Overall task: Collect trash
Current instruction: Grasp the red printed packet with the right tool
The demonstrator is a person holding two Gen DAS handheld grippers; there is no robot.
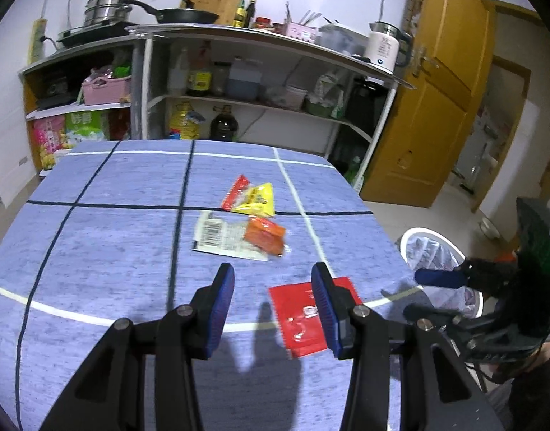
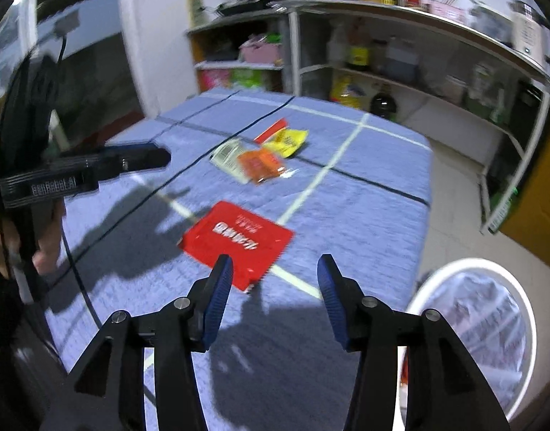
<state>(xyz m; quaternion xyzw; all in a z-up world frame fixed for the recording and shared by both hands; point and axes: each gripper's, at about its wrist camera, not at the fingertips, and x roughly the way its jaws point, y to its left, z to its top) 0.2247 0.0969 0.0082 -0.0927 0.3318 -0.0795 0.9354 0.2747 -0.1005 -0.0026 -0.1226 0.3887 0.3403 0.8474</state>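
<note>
Three wrappers lie on the blue tablecloth [image 1: 113, 244]. A red flat packet [image 1: 298, 319] [image 2: 239, 242] lies nearest. An orange-and-white wrapper [image 1: 239, 237] [image 2: 253, 163] lies further on, and a yellow-and-red one [image 1: 251, 199] [image 2: 285, 140] beyond it. My left gripper [image 1: 273, 280] is open above the table, its right finger over the red packet. My right gripper [image 2: 275, 269] is open and empty, its left fingertip over the red packet's near edge. It also shows in the left wrist view [image 1: 440, 278]. The white-rimmed bin [image 1: 436, 251] [image 2: 479, 327] stands right of the table.
Metal shelves [image 1: 257, 72] with bottles, pans and a kettle [image 1: 382, 48] stand behind the table. A yellow wooden door [image 1: 436, 107] is at the right. The table's right edge drops to the tiled floor by the bin.
</note>
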